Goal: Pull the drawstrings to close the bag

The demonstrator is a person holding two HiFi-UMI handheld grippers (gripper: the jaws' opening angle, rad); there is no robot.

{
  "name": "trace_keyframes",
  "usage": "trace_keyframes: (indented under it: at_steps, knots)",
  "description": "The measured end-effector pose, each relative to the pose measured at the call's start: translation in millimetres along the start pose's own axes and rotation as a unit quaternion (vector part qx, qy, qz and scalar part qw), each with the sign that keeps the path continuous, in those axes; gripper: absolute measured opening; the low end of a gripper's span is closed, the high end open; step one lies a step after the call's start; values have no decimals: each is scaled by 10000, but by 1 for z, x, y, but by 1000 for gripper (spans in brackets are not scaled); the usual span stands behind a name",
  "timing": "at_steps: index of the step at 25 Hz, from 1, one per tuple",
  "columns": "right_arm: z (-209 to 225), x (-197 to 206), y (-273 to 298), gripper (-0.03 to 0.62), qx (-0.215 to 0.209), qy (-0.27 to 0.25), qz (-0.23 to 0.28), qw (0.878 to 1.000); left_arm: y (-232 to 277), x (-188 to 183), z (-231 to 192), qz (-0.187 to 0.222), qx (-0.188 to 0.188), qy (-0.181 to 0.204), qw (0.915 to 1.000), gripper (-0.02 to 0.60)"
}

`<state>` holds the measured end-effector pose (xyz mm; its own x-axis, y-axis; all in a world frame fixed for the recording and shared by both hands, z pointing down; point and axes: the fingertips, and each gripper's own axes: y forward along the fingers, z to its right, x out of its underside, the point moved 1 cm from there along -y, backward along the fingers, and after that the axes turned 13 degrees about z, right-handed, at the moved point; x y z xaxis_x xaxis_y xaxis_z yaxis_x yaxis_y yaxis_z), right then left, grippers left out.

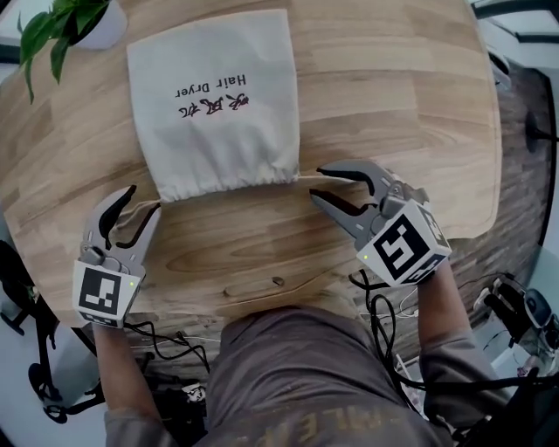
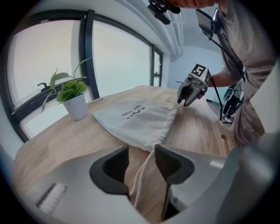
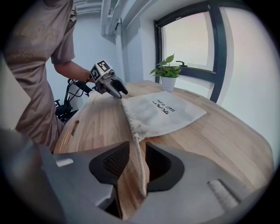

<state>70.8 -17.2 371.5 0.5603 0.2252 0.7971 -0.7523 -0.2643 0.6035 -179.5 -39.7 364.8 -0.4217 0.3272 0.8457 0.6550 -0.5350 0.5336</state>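
Observation:
An off-white drawstring bag (image 1: 214, 105) printed "Hair Dryer" lies flat on the wooden table (image 1: 393, 96), its gathered mouth toward me. From each end of the mouth a cord runs out. My left gripper (image 1: 144, 199) is at the mouth's left corner, jaws apart, with the left cord (image 2: 142, 179) lying between them. At the right corner my right gripper (image 1: 316, 183) also stands with its jaws apart, and the right cord (image 3: 141, 170) runs through the gap close to one pad. In neither gripper view do the pads press the cord.
A potted plant (image 1: 79, 22) stands at the table's far left corner, behind the bag. A narrow slot (image 1: 253, 286) is cut in the table near its front edge. Cables hang below that edge by my legs. Windows stand beyond the table's far side.

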Motion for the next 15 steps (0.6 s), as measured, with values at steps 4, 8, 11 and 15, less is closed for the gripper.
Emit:
trace_keyframes:
  at_steps: [4,8,11,15]
  knots:
    - [-2,9,14,141,-94,-56,-150,9998,10,8,2,-30,193,-36,9998,184]
    - [-4,12,23,135,-127,-60,-250,9996,12,16,4,-81,374,-45,9993,181]
    - [-3,11,25,133,-216,-155,-311,9992,13,22,6,-199,570,189,9980,177]
    - [-4,13,26,130,-245,-179,-331,9990,14,23,10,-123,695,119,9974,150]
